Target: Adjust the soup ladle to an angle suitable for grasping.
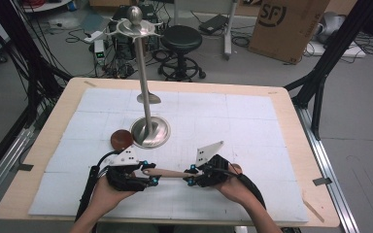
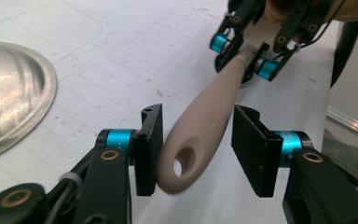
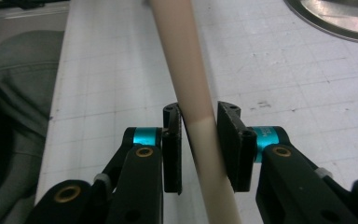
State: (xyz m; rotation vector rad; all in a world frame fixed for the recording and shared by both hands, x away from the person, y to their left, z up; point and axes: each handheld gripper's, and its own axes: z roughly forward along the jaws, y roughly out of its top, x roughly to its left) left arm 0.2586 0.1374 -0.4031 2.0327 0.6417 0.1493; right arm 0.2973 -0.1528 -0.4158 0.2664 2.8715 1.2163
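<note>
A beige utensil handle [image 1: 167, 173] with a hole at its end lies level between my two grippers, just above the white mat. In the left gripper view the holed end [image 2: 200, 140] sits between the jaws of my left gripper [image 2: 198, 116]. It leans on the left pad, with a gap to the right pad. My left gripper [image 1: 150, 174] is open. My right gripper [image 3: 199, 112] is shut on the handle's thinner neck [image 3: 186, 70], with both pads against it. The right gripper [image 2: 244, 51] also appears in the left gripper view, clamped on the handle. The utensil's head is hidden behind the right hand.
A tall metal stand rises from a round base [image 1: 149, 132] at mid-table, with a hook ring and ball on top [image 1: 135, 22]. A reddish-brown round piece [image 1: 121, 139] lies against the base's left side. The white gridded mat [image 1: 252, 121] covers the wooden table.
</note>
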